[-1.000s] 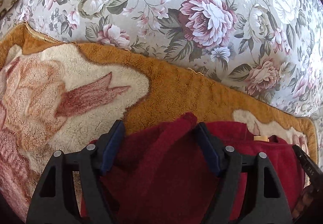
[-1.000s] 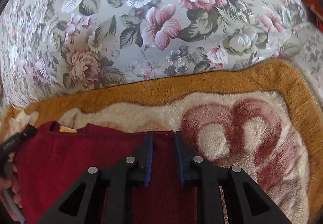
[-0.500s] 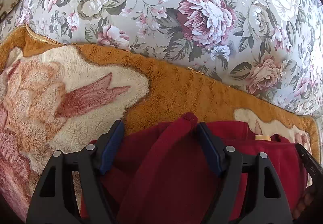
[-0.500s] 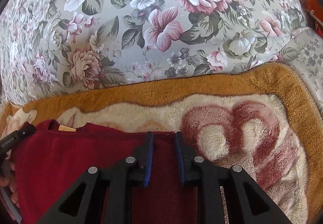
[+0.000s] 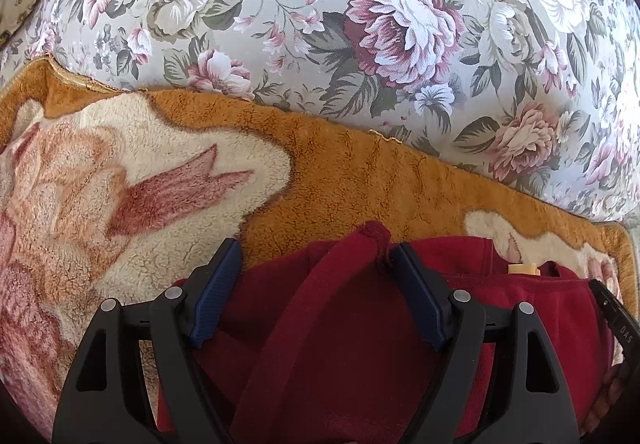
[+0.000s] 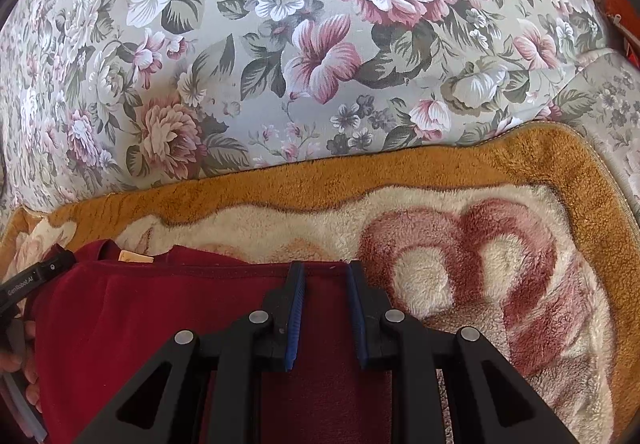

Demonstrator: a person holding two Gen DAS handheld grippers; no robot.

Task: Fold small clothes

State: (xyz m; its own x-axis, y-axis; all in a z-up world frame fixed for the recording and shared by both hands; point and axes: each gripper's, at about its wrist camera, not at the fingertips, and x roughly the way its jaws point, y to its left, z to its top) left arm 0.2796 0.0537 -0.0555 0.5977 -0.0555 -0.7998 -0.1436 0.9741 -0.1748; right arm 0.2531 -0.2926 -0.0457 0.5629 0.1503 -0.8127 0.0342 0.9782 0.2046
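Note:
A dark red fleece garment [image 5: 340,344] lies on a plush orange and cream blanket [image 5: 360,172], its beige neck tag [image 5: 522,268] at the far edge. My left gripper [image 5: 316,248] stands wide over the garment's left part, its jaws opening. A raised red fold [image 5: 360,264] runs between them and leans on the right finger [image 5: 416,296]. In the right wrist view the same garment [image 6: 140,316] fills the lower left. My right gripper [image 6: 325,266] is shut narrow on the garment's far edge, with red cloth filling the gap.
A floral sofa cushion [image 5: 360,24] rises right behind the blanket [image 6: 440,172]. The right gripper's black body [image 5: 616,320] shows at the left view's right edge. The left gripper's body [image 6: 36,280] and a hand [image 6: 24,364] show at the right view's left edge.

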